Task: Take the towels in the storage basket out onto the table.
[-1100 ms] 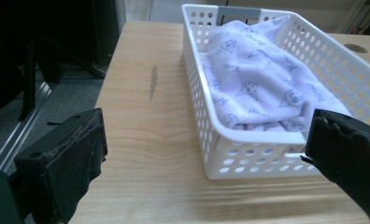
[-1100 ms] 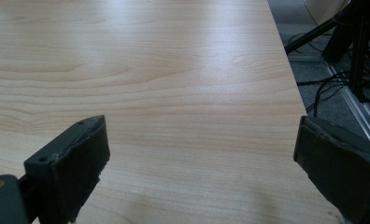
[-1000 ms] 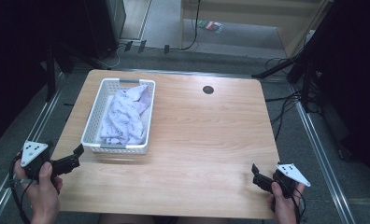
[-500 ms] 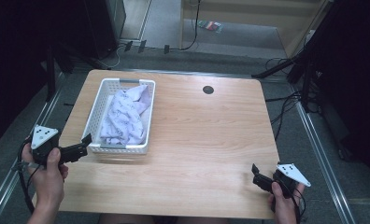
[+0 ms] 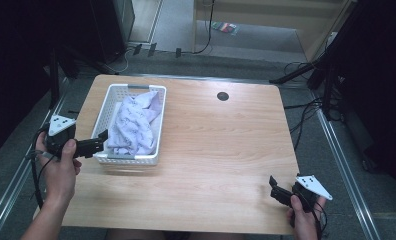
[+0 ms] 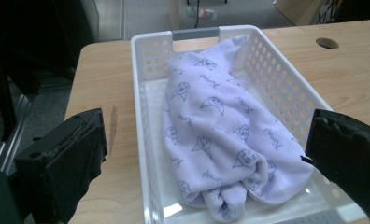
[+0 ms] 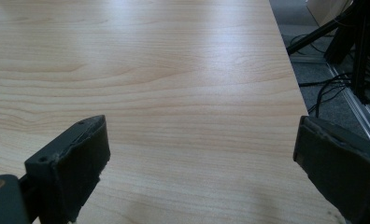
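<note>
A: What's the left claw (image 5: 102,141) facing?

B: One cloth (image 5: 136,125), pale lilac and soft like a towel, printed all over with small dark blue drawings and a word under each. It lies crumpled and folded over itself, with a stitched hem along its edge and a rolled end nearest the claw.

A: Where is it from that claw?

B: Straight ahead of the jaws and just beyond them, inside one white plastic basket (image 5: 102,116). In the left gripper view the cloth (image 6: 220,130) sits between the two black pads, which stand spread wide apart and grip nothing. The basket (image 6: 148,154) has rows of round holes in its walls and a grey grip at its far rim. The claw's tips are right at the basket's near corner; whether they touch the rim I cannot tell.

A: And farther right?

B: One light wood worktop (image 5: 226,165), with one dark round hole (image 5: 223,96) well beyond the basket. Then the right claw (image 5: 274,187), far to the cloth's right, near the worktop's front edge. Its jaws are also released and wide apart, with bare wood (image 7: 183,93) between them.

A: So the count?

B: One cloth, one basket, two claws, each in one hand
</note>
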Available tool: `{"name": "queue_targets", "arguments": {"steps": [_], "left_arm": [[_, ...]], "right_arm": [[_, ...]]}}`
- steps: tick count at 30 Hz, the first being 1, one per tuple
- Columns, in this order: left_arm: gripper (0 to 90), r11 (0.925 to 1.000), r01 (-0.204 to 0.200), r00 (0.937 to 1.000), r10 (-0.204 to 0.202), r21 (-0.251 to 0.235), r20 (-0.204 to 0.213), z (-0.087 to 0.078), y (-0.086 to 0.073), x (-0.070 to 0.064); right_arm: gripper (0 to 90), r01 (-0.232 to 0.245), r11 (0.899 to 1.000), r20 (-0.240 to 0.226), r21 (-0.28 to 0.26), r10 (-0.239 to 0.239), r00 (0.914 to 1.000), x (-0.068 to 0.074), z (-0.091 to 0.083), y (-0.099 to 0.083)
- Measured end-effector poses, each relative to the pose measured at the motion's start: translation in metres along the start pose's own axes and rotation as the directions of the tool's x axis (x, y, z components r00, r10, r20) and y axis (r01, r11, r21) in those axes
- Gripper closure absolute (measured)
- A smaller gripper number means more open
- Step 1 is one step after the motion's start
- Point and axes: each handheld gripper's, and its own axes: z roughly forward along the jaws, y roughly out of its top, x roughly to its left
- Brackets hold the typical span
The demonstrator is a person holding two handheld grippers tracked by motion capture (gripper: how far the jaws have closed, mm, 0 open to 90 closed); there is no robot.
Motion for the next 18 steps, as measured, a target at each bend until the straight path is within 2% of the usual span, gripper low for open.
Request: {"name": "queue_targets", "arguments": {"steps": [10,18], "left_arm": [[0.0,0.9969,-0.018,0.9995,0.016,0.077,0.027,0.027,0.015,-0.01],[0.0,0.9923,-0.028,0.9994,0.026,0.121,0.023,0.046,0.024,-0.014]], "right_arm": [[3.7,0.002,1.0,-0.003,-0.004,-0.002,1.0,-0.001,0.0,0.0],[3.7,-0.001,1.0,-0.008,-0.001,0.001,1.0,0.0,0.0,0.0]]}}
